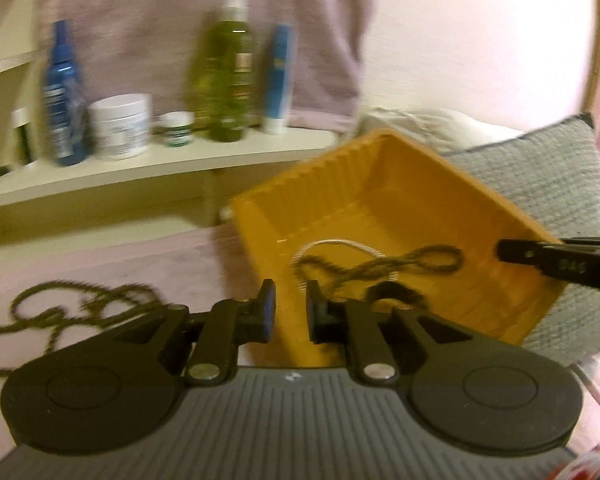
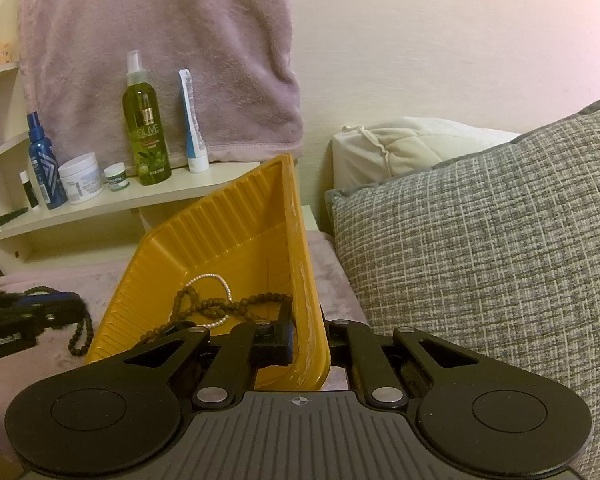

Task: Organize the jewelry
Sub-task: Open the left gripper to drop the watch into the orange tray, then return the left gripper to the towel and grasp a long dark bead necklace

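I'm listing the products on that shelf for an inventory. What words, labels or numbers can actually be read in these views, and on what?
"OLIVE": on the green spray bottle, right wrist view.
Smaller print under it: too small to read.
Blue spray bottle, white jar, small green-labelled jar, blue and white tube: labels unreadable.
Left wrist view: blurred, nothing legible.

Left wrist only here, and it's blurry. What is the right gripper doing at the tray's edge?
Observer: The right gripper is shut on the yellow tray's side wall, with one finger inside and one outside.
Operator: And the pale loop inside the tray?
Observer: It's a white pearl strand, lying on the tray floor with a brown bead necklace.
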Available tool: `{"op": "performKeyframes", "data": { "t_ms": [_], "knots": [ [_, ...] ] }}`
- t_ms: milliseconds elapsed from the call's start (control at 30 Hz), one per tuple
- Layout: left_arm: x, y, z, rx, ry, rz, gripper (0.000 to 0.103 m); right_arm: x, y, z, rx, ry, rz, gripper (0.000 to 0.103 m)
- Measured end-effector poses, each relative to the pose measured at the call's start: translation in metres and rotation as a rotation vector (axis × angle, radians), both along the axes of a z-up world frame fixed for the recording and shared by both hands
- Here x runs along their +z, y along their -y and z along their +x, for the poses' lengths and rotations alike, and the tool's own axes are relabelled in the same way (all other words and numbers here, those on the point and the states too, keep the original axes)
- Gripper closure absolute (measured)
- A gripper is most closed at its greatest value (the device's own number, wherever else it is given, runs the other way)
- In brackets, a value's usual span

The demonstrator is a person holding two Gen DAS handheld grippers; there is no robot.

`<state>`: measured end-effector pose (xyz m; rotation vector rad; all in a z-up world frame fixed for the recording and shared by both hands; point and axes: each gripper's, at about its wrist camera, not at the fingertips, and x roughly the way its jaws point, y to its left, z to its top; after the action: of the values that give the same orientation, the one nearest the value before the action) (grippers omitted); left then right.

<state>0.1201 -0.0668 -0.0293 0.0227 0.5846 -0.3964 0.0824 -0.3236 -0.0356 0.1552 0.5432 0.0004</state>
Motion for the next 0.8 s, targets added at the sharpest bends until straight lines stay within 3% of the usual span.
{"op": "performKeyframes", "data": {
  "t_ms": [433,600,800],
  "knots": [
    [-0.017,-0.087,-0.005,0.217,-0.003,0.081,0.078,0.000,-0.001,0.001,-0.002,0.002,-0.013,0.096],
    [-0.023,-0.100,-0.002,0.242,-0.002,0.114,0.077,-0.001,-0.002,0.002,-0.002,0.000,-0.019,0.096],
    [-0.029,-0.092,0.007,0.197,0.016,0.148,0.074,-0.002,-0.001,0.003,-0.001,-0.002,-0.022,0.096]
  ]
}}
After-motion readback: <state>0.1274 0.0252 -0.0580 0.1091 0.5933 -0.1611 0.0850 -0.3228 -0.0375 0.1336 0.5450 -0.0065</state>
